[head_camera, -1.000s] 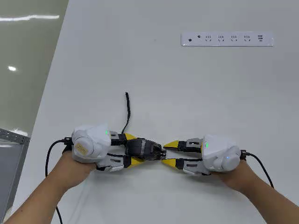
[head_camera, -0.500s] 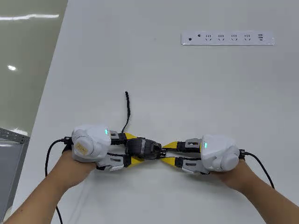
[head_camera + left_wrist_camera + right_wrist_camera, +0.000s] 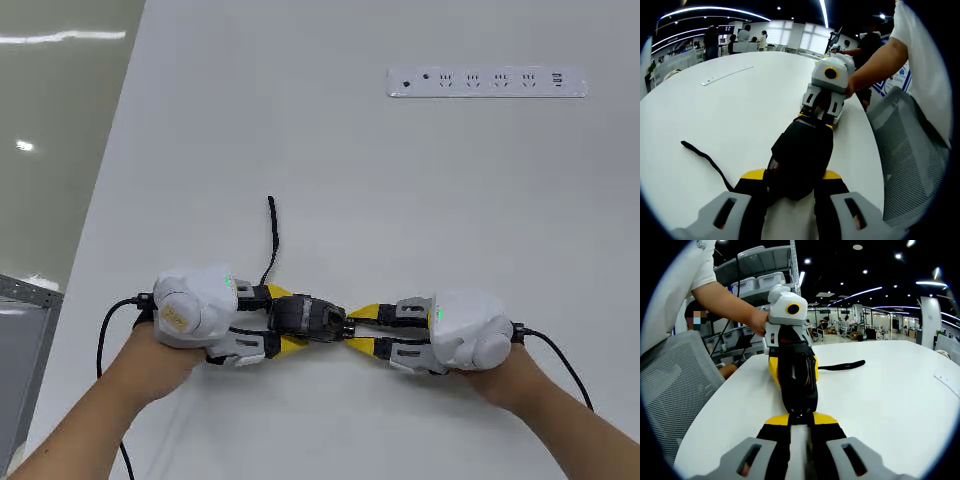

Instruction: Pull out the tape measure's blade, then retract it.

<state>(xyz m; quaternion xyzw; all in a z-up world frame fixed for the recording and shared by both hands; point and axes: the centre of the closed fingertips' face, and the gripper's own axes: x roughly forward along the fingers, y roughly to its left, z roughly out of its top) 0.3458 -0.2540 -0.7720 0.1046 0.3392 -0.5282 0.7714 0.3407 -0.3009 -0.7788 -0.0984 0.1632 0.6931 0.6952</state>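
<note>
Status — left tool (image 3: 285, 318) clamped on black plastic tape measure case (image 3: 312, 318); right tool (image 3: 355, 330) pinched shut on blade tip (image 3: 800, 416) — no blade drawn yet; pull and retraction both remain.

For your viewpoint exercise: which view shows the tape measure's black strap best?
Head view: the strap shows full length from above. Left gripper view shows it low and foreshortened; right gripper view, a short stretch.

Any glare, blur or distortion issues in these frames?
Head view: sharp, even light, glare streaks on the glossy green floor. Left gripper view: fisheye curves the white table; black tape measure dark, little detail. Right gripper view: same bend, bright ceiling lights against dark ceiling.
</note>
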